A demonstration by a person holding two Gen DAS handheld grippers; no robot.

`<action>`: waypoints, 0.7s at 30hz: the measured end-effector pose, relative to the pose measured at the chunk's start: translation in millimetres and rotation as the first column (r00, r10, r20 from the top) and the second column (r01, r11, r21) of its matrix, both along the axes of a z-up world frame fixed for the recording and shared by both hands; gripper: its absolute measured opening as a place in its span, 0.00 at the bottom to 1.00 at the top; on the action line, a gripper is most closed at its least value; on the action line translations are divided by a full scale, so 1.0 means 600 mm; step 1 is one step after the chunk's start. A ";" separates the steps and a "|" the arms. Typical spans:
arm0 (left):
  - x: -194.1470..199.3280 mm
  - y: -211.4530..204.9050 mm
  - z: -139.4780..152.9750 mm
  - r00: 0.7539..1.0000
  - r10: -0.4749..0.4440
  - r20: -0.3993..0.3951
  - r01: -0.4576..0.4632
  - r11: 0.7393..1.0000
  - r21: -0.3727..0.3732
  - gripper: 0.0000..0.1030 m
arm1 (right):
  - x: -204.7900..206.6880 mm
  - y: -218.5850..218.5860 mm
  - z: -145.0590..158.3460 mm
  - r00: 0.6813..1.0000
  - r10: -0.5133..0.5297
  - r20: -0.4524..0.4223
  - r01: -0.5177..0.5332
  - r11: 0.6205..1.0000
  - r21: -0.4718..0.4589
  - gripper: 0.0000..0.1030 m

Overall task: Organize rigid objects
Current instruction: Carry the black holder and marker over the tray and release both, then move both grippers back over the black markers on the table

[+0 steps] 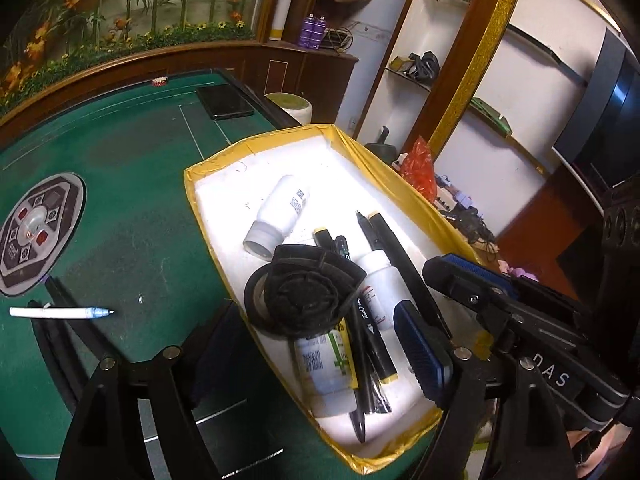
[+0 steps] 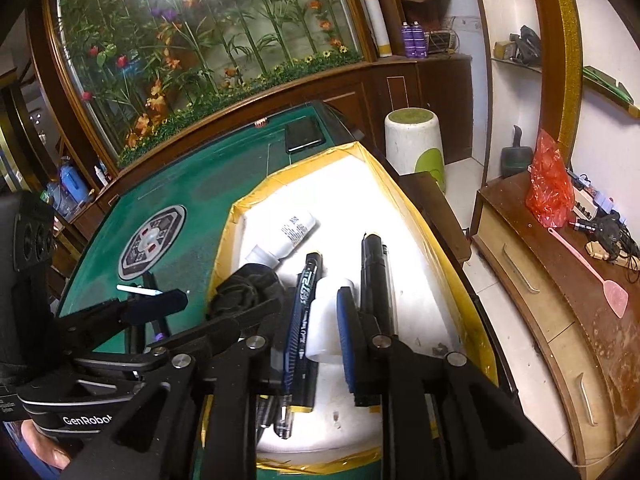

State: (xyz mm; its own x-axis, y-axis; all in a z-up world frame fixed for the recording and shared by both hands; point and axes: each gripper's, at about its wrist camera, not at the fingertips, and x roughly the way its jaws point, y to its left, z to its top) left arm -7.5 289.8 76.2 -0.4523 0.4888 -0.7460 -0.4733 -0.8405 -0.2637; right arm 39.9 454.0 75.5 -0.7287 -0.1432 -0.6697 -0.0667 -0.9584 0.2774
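Left wrist view
Your left gripper: it points down at the near end of the tray, and its jaws stand wide apart with nothing pressed between them.
Left fingers: one blue pad hangs over the tray's right side; the other dark finger is out over the green table.
Your right gripper: it reaches in from the right, above the tray's edge. "DAS" shows on its black body (the rest of the word is hidden).
Tray things: a white bottle lies on its side near the middle, black pens lie along the tray, and a black round thing sits on top of them. A labelled bottle lies under the pens; its print is too small to read.
Blue pen: it lies on the table, well apart from the tray, near the round panel.
Phone: at the table's far edge.

Right wrist view
Right gripper: it points down into the tray. Its jaws are a little apart, and a white bottle sits between them; you cannot tell whether the pads press it.
Left gripper: on the left, with "GenRobot" on its body.
Pen writing: a black pen beside the bottle has white print, blurred.
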 end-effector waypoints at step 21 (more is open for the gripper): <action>0.027 -0.241 -0.006 0.986 0.163 0.039 -0.167 0.978 0.126 0.82 | 0.002 -0.147 0.012 0.981 0.195 0.008 -0.195 0.981 0.005 0.22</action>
